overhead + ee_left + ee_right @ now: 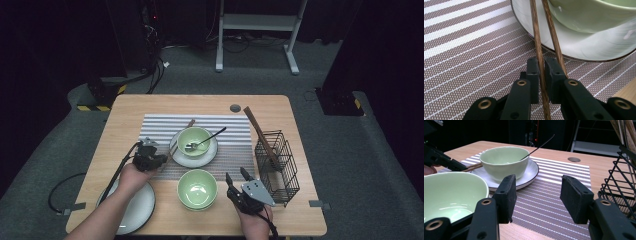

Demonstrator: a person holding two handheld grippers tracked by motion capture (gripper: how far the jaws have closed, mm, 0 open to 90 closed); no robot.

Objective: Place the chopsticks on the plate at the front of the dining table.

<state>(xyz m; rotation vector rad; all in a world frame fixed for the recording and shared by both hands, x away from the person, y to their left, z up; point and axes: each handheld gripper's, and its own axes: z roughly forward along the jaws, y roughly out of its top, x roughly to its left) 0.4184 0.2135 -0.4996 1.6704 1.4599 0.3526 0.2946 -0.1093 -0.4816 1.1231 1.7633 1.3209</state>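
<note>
**Left gripper pinches the chopsticks beside the plate**

The wooden table (pixel 150 102) carries a striped placemat (pixel 235 127), which keeps the dishes together in the middle. On the mat stands a white plate (pixel 207 157) with a green bowl (pixel 192 136) on it, and a spoon (pixel 207 138) leans inside that bowl. A second green bowl (pixel 197 188) stands at the near edge of the mat, and an empty plate (pixel 140 210) lies at the near left, partly under the person's forearm. At the right stands a black wire basket (pixel 285 175), probably the holder for utensils, because brown sticks already lean in it.

The left gripper (pixel 541 75) has its jaws pressed together on a pair of wooden chopsticks (pixel 537 37). One stick sits clearly between the jaws; the other passes over the right jaw, so the grip on it is uncertain. The chopsticks rest over the rim of the white plate, just beside the bowl.

The right gripper (pixel 537 197) waits between the near bowl and the basket, jaws spread and holding nothing.
</note>
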